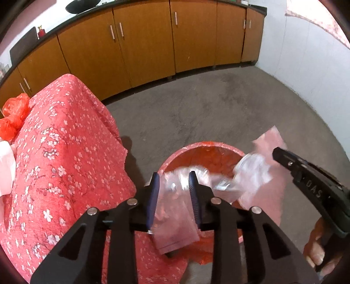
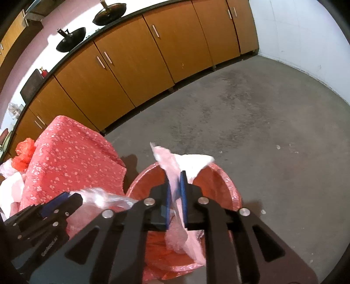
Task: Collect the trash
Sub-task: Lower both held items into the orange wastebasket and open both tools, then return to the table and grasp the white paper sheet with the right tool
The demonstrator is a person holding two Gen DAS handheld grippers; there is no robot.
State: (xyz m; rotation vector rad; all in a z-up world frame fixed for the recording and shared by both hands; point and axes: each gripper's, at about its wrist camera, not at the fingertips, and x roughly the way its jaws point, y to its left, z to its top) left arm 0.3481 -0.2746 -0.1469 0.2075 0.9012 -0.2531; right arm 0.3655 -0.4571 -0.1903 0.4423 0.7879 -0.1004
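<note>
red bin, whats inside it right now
The red bin shows a red liner and no settled trash in its visible far wall. A clear bag and a pink bag hang over its mouth, hiding the bottom.

Red bin (image 1: 203, 150) with red liner, centre bottom of both views. Red cloth (image 1: 61, 153) patterned with small white blossoms, at left. Crumpled orange-red bag (image 1: 15, 113), far left. Orange-brown cabinet doors (image 1: 142, 43) under black countertop (image 1: 87, 17), across top. Grey floor (image 1: 207, 104); white wall (image 1: 306, 65), right. Blue pads on black grippers.
</note>
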